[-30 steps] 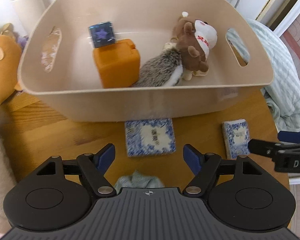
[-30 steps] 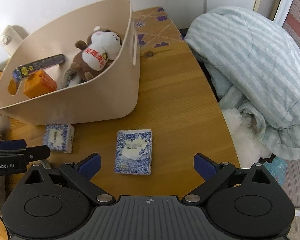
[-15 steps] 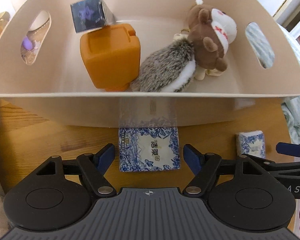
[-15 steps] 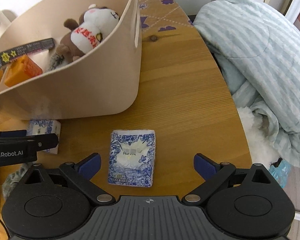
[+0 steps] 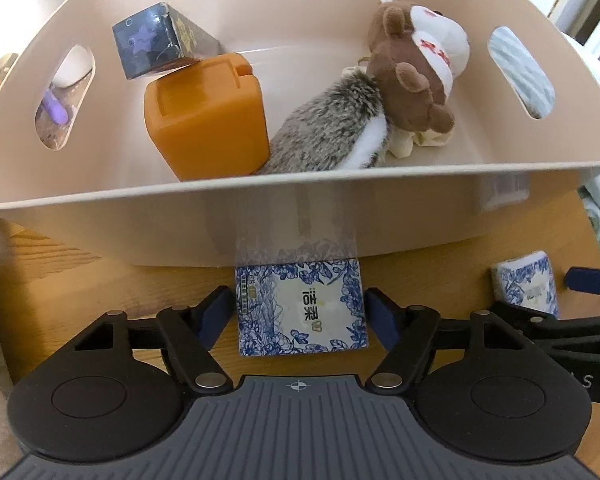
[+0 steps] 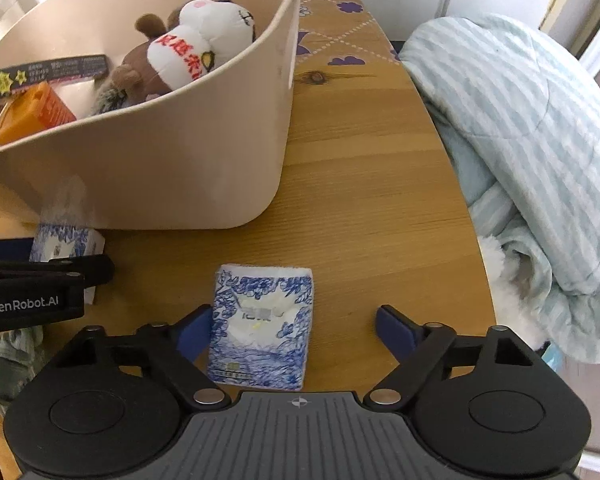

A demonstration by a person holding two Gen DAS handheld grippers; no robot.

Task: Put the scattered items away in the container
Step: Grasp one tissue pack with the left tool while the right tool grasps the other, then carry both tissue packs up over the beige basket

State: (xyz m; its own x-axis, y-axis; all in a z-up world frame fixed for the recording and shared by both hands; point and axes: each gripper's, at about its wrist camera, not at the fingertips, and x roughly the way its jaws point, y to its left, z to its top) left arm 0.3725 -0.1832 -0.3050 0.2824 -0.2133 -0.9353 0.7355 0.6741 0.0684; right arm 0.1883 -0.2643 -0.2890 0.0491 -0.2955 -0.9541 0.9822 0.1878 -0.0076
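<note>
Tissue packs, two of them, left on the worktop (image 6: 360, 184); everything else of the scattered lot apparently in the container (image 5: 300, 208) already.

Left gripper (image 5: 300, 312): jaws spread wide, gripping nothing. First tissue pack (image 5: 302, 310) flat between them, a pad close on either flank, neither clearly touching. Far edge of the pack up against the container's near wall. Beyond the jaws, inside the container: dark star-printed box (image 5: 160, 46) perched on an orange block (image 5: 208, 120), then a grey furry plush (image 5: 328, 128), then a brown-and-white plush monkey (image 5: 416, 76).

Right gripper (image 6: 292, 328): jaws likewise spread wide, gripping nothing. Second tissue pack (image 6: 260, 328) between them but off-centre, hard by the left pad, well apart from the right one. Container ahead and to the left of these jaws; striped blue bedding (image 6: 532, 120) off to the right, past the worktop edge.

Progress, by the look of it: most done, four things stowed. Remaining: closing on each pack, lifting over the rim, dropping in. No further loose items discernible for certain.
</note>
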